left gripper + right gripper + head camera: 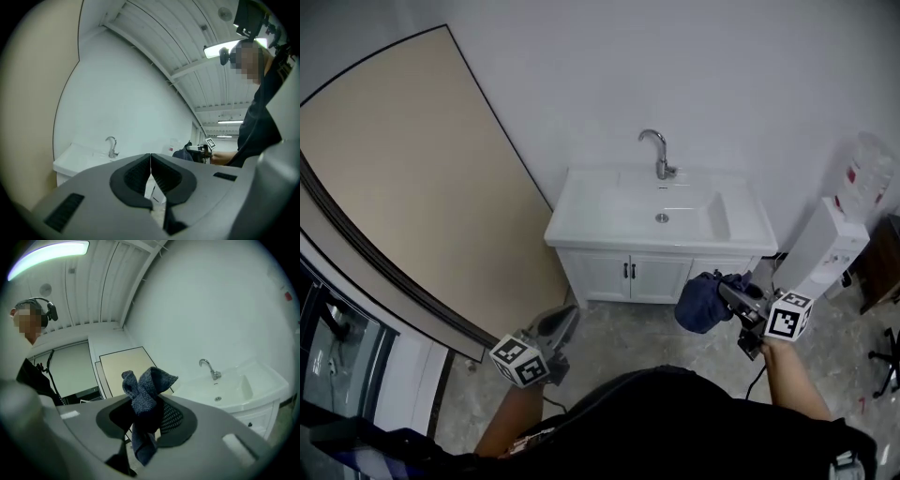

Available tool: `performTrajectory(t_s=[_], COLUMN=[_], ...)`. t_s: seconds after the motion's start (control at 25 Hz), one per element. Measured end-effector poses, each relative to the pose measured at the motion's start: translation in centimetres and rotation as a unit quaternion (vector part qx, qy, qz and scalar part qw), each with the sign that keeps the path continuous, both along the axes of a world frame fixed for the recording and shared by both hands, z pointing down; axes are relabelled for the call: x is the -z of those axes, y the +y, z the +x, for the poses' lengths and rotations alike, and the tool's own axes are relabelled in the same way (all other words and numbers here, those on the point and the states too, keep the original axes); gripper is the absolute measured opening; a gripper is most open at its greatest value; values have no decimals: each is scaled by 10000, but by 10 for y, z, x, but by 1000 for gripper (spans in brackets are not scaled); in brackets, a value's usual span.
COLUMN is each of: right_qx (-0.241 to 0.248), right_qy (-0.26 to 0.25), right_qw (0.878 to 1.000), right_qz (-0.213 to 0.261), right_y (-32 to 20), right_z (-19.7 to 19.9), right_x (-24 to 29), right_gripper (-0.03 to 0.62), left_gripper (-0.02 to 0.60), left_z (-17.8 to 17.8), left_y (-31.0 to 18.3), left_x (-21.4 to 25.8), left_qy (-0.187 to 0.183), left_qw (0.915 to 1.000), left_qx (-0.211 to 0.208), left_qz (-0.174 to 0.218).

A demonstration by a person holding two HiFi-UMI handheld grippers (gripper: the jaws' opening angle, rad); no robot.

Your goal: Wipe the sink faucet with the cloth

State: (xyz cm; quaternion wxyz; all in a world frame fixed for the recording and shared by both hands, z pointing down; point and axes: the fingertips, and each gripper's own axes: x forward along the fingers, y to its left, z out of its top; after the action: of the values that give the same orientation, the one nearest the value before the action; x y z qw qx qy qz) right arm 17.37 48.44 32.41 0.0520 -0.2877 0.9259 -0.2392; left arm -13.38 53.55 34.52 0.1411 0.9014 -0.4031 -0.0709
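Observation:
A chrome curved faucet [657, 154] stands at the back of a white sink [581, 214] on a white cabinet against the wall. It also shows small in the left gripper view as the faucet [111, 146] and in the right gripper view as the faucet [209, 368]. My right gripper [724, 292] is shut on a dark blue cloth [701, 302], held in front of the cabinet's right side, well short of the faucet. The cloth [143, 404] bunches up between the jaws. My left gripper [565, 322] is shut and empty, low at the cabinet's left front.
A large beige panel [412, 178] leans against the wall left of the sink. A white water dispenser [827, 246] stands right of the cabinet. The cabinet doors [628, 277] face me. A black office chair [891, 361] sits at the far right on the grey floor.

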Motion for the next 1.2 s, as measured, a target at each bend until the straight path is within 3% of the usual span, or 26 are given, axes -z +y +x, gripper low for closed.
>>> performTrajectory(t_s=[0.24, 0.4, 0.56, 0.72, 1.04, 1.2], right_qx=[160, 125, -168, -481, -1577, -1788], right_qy=[-188, -216, -166, -139, -321, -612], right_qw=[9997, 9996, 9987, 9978, 9853, 9794], right_qz=[-13, -139, -454, -434, -580, -708], right_y=[-81, -101, -161, -210, -335, -376], right_z=[42, 55, 62, 52, 17, 20], right_x=[3, -22, -31, -30, -22, -24], right_gripper=[106, 104, 104, 104, 104, 104], left_gripper=[3, 3, 3, 3, 3, 3], left_z=[62, 69, 72, 62, 3, -3], left_y=[-63, -89, -162, -227, -386, -421], left_x=[4, -8, -11, -21, -24, -23], left_qy=[-115, -148, -12, 106, 106, 31], left_qw=[9999, 9999, 9996, 9985, 9912, 9895], left_qx=[9, 14, -202, -524, -1320, -1437], left_qz=[-59, -73, -213, -138, -69, -141])
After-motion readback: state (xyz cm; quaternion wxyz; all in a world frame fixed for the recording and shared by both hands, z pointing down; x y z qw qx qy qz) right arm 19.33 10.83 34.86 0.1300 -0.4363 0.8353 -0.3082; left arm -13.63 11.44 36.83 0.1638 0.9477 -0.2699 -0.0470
